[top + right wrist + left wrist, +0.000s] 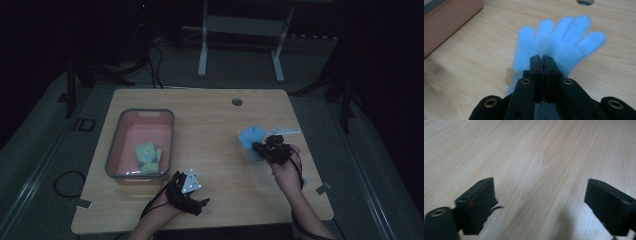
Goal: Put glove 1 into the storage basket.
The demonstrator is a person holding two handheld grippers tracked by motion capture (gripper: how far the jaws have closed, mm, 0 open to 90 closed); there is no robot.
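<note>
The right gripper [542, 60] fingers pinch the blue glove [564, 37] above the table [474, 62].

A dim lab or test room: a light wooden table with a round cable hole [237, 102] fills the frame's centre, black cables [155, 65] trail over grey carpet at upper left, white metal desk legs [202, 47] stand top centre.
</note>
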